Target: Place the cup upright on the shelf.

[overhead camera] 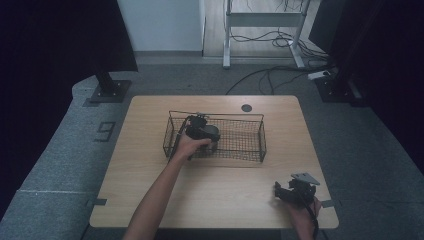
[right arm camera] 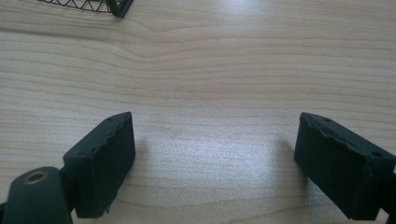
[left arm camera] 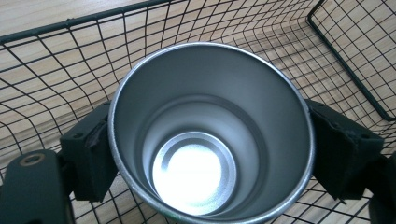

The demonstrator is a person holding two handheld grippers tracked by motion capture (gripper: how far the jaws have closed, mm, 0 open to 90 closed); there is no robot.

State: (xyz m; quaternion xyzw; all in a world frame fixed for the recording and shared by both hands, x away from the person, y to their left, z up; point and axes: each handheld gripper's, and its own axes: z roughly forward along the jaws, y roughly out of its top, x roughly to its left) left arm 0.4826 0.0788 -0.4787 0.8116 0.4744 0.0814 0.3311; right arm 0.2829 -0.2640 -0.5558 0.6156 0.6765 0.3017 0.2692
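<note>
No legible writing or brand on any item; one metal cup (left arm camera: 210, 135), one wire basket (overhead camera: 250, 150), two tongs counted. Left tongs (overhead camera: 202, 131) sit inside the basket at the centre of the high view, left hand (overhead camera: 190, 146) gripping from the near side, forearm rising from the bottom edge; in the left gripper view both pads press the cup's outer wall, left and right of its rim: clenched on the cup, mouth open toward the camera, basket mesh behind and beneath it. Right tongs (overhead camera: 295, 190) rest at lower right over bare worktop (overhead camera: 220, 195), well apart from the basket; jaws spread wide, released, nothing between them.
</note>
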